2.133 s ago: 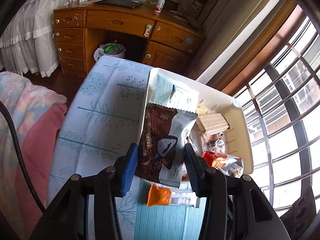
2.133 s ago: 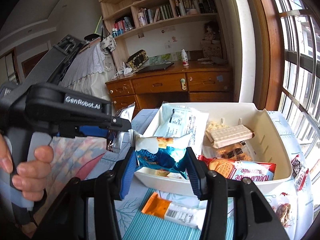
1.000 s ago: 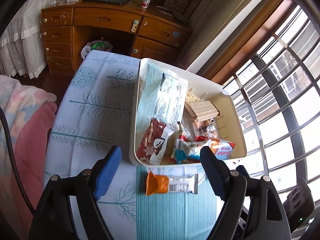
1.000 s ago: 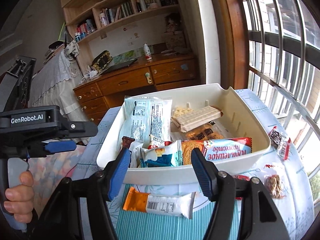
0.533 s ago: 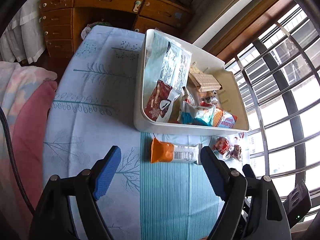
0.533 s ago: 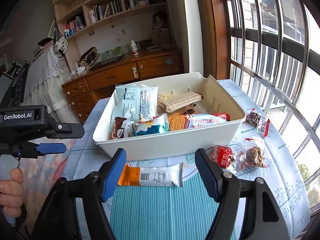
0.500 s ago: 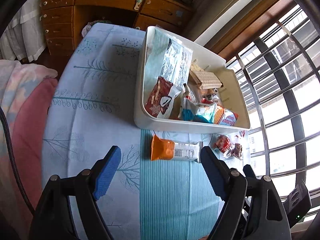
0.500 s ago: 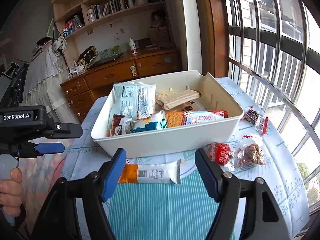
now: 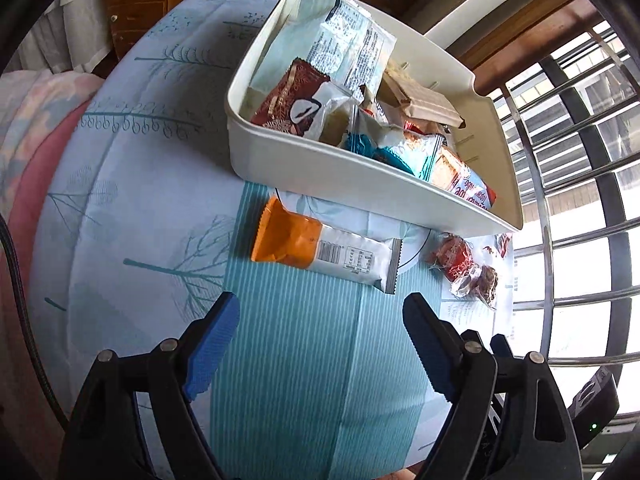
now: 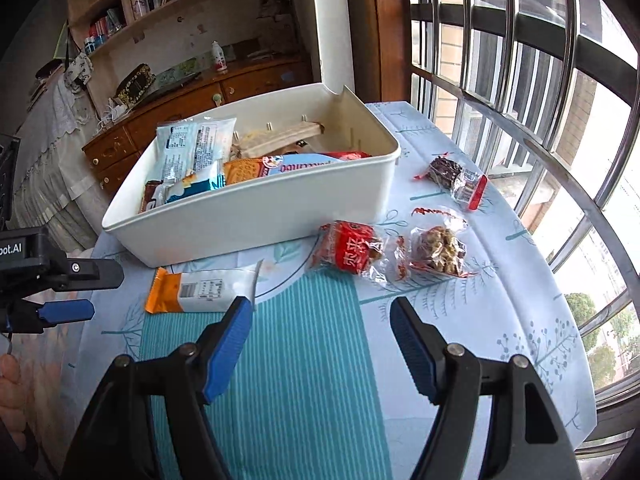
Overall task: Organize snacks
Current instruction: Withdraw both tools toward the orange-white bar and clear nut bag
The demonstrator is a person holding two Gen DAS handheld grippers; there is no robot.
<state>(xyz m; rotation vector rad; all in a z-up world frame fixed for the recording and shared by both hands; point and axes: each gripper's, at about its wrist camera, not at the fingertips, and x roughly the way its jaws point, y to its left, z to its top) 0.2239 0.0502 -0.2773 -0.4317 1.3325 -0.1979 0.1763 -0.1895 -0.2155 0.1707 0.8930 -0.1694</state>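
Observation:
A white bin [image 9: 360, 176] [image 10: 256, 216] on the table holds several snack packets, among them a brown-and-white packet [image 9: 298, 106] and a blue one [image 9: 384, 148]. In front of the bin lies an orange-and-white bar [image 9: 324, 250] [image 10: 202, 288]. My left gripper [image 9: 320, 304] hovers just short of the bar, jaws opening, nothing between them. My right gripper [image 10: 320, 306] is open and empty over the striped mat, facing a red wrapped snack [image 10: 352, 252] and a clear-wrapped nut snack [image 10: 438, 248].
A dark wrapped snack [image 10: 456, 178] lies to the right of the bin near the table edge. Barred windows [image 10: 520, 80] run along the right. A wooden desk [image 10: 168, 120] stands behind the table and bedding [image 9: 36, 128] lies to the left.
Both grippers let go of their packets, which now lie in the bin. Both have drawn back and down toward the table in front of the bin, jaws wide.

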